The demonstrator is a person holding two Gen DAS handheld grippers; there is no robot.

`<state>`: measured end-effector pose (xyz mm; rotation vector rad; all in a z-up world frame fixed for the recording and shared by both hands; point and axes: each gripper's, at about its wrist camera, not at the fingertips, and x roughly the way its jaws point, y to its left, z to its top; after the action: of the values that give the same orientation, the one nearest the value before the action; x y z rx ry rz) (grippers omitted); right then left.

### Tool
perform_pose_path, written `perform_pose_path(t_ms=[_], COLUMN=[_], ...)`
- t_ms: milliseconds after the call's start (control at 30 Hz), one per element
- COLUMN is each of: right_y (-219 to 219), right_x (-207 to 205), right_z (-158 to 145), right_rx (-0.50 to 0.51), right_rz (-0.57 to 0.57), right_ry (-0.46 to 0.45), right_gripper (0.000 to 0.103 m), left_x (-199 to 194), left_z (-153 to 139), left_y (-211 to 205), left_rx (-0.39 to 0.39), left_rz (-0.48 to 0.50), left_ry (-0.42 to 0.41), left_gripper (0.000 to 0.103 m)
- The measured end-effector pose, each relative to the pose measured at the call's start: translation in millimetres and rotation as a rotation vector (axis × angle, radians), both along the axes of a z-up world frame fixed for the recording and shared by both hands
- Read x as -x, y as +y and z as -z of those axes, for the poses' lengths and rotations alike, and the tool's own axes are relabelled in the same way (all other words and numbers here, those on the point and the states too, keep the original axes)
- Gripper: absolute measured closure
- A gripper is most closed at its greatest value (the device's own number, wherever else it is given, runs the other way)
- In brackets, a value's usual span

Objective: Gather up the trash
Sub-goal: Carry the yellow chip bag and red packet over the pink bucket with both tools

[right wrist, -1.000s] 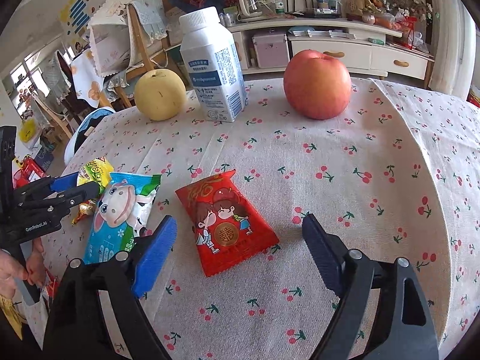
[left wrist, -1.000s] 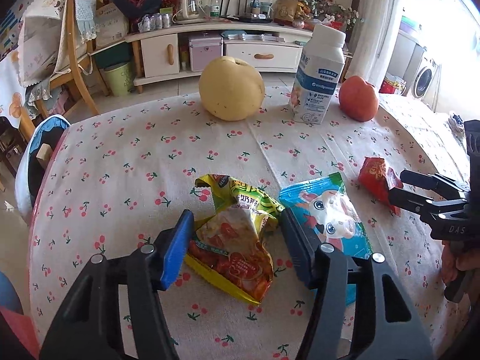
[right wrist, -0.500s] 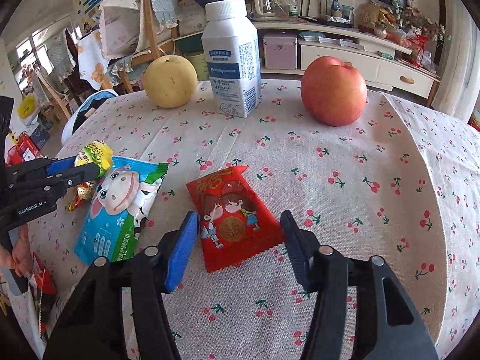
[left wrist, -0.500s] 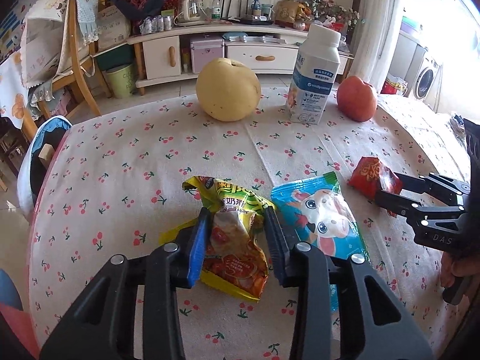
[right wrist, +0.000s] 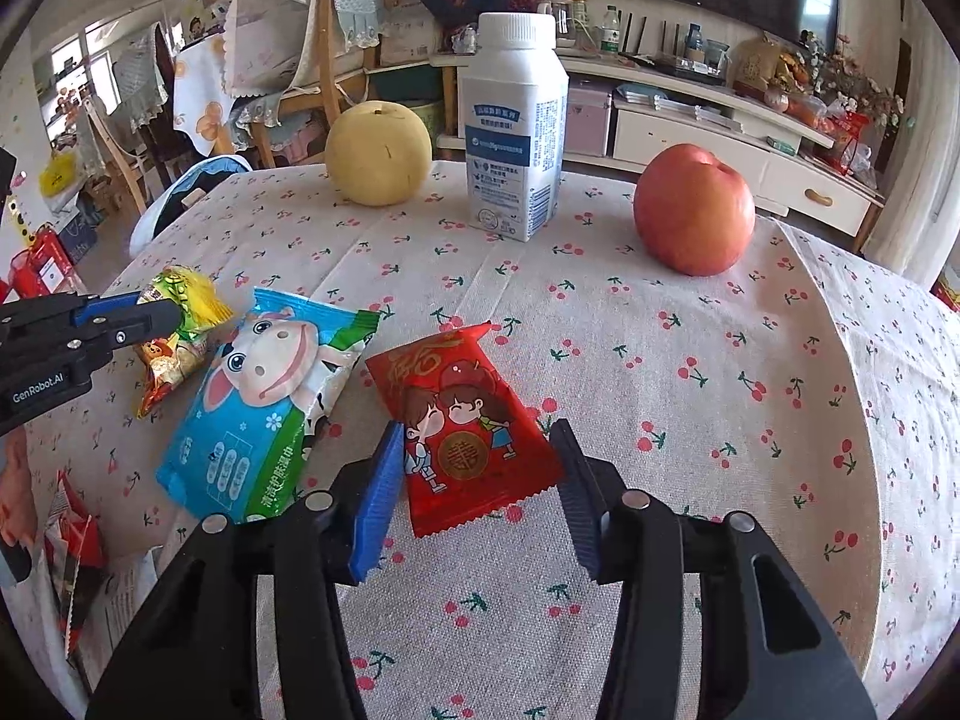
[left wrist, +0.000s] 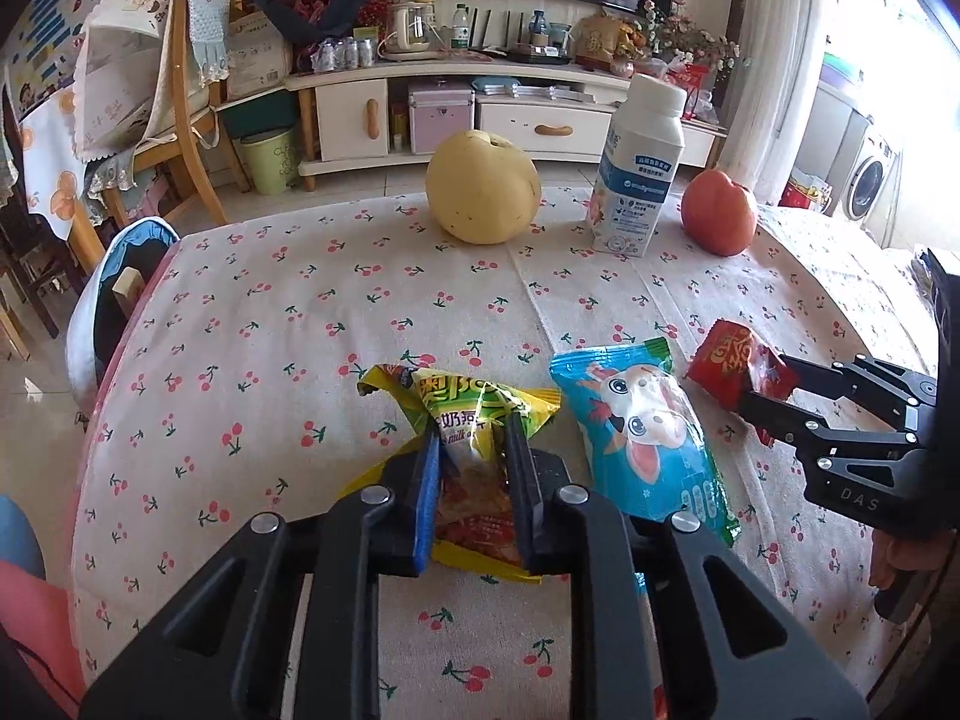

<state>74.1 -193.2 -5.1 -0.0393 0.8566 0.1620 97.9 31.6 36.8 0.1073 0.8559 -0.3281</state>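
Observation:
A crumpled yellow-green snack wrapper lies near the front of the cherry-print table. My left gripper is shut on it, pads squeezing its middle. In the right wrist view that wrapper sticks out past the left gripper. A red packet with a cartoon couple sits between the closing jaws of my right gripper, both pads pressing its side edges. From the left wrist view the red packet is pinched in the right gripper. A blue wet-wipe pack lies loose between them.
A yellow pear, a white milk bottle and a red apple stand along the table's far side. A wooden chair and a TV cabinet are beyond. A blue-white object sits past the left edge.
Both grippers went from wide open to closed: the left onto the yellow-green wrapper, the right onto the red packet. Both hands drew slightly back, and the wrappers crumpled inward.

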Motion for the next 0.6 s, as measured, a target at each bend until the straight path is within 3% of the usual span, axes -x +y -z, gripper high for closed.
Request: perform_pose_path(t_ms=[600], right_y=[45.6], right_x=[40.2], right_z=[-45.8], right_rx=[0.050], right_rz=[-0.058], right_ry=[-0.158], right_gripper=[0.055], left_x=[82.5], left_z=[-40.2], left_y=[47.9], left_rx=[0.106], left_rz=[-0.122], left_ry=[-0.085], left_gripper=[0.082])
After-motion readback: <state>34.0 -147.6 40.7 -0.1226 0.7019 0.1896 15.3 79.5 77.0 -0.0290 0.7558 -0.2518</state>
